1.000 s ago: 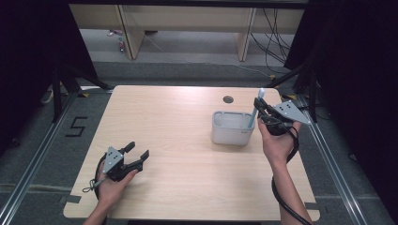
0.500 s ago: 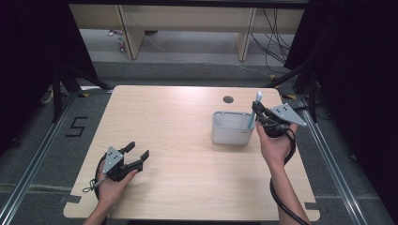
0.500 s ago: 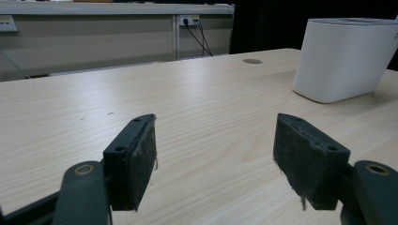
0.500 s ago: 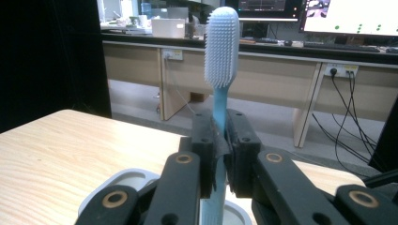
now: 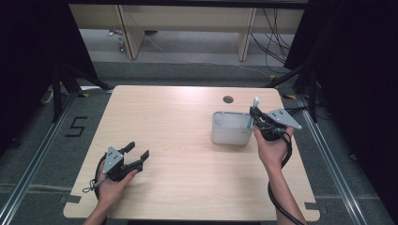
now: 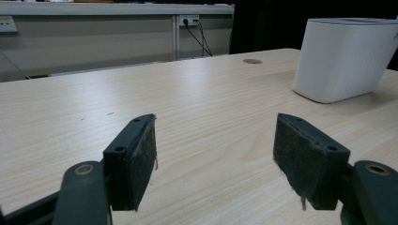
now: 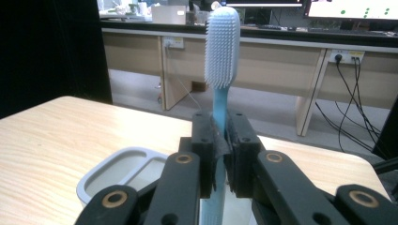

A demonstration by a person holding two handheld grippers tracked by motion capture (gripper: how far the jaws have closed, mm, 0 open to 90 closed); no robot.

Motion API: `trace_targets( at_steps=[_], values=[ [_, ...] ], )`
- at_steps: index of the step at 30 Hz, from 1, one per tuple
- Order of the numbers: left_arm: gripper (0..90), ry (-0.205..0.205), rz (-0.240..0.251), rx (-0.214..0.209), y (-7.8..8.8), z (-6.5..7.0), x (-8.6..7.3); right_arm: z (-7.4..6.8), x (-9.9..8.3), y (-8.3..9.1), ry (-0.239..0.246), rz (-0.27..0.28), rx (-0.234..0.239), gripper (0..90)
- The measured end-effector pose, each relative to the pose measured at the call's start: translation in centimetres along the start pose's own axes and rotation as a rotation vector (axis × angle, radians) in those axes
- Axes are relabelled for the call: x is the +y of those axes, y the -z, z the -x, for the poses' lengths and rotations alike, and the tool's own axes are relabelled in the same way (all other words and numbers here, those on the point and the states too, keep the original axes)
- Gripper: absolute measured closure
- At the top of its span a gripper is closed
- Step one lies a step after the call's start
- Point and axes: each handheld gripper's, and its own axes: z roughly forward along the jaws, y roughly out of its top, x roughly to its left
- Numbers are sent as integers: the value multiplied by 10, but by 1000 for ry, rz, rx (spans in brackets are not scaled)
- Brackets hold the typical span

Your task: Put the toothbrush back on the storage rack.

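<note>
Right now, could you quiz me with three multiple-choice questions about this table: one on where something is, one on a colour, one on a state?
1. Where does the white holder stand?
A. the table's right half
B. the left edge
C. the floor

2. What colour is the toothbrush?
A. red
B. light blue
C. black

3. How do the left gripper's jaws stand?
A. clamped on the toothbrush
B. shut with nothing between
C. open with nothing between

Answers:
1 A: the high view shows it beside the right gripper.
2 B: head and handle are pale blue.
3 C: bare table shows between the pads.
</note>
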Motion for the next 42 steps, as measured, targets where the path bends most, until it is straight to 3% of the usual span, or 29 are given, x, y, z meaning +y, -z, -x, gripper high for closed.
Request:
trace_targets(
  at_steps=[1,2,3,4,9,10,11,15,16,18,19,22,26,27,31,32,42],
  values=[
    [300,1,-1,0,0,0,0,-1,-1,-1,-14,-4,-1,835],
    [299,2,0,0,0,0,0,1,-3,-1,5,3,-1,835],
    [299,2,0,0,0,0,0,-1,-4,-1,-17,-6,-2,835],
    [299,2,0,-1,0,0,0,1,-5,-2,2,-4,1,835],
    [299,0,-9,3,1,0,0,1,-11,-4,-5,-14,0,835],
    [299,-2,-17,6,2,0,1,-1,-12,-3,-26,-23,-3,835],
    [299,0,-8,3,1,0,0,1,-13,-4,-7,-25,0,835],
    [299,1,1,0,0,0,0,0,-17,-4,-20,-37,-1,835],
    [300,1,1,0,0,0,0,1,-17,-5,-2,-32,-5,835],
    [299,-2,-17,6,2,0,1,0,-20,-5,-29,-41,-5,834],
    [300,1,0,0,0,0,0,2,-20,-6,-7,-34,-4,834],
    [300,-3,-20,7,2,0,1,0,-23,-5,-27,-48,-11,834],
    [300,-4,-17,6,2,0,1,2,-26,-6,-8,-50,-11,834],
    [300,-3,-17,6,2,0,1,0,-27,-7,-37,-53,-4,834],
    [299,1,0,1,0,0,0,3,-31,-8,1,-57,-8,833],
    [300,1,0,0,0,0,0,1,-32,-8,-32,-73,-11,834],
    [299,2,0,0,0,0,0,2,-39,-11,-13,-76,-11,833]
  ],
)
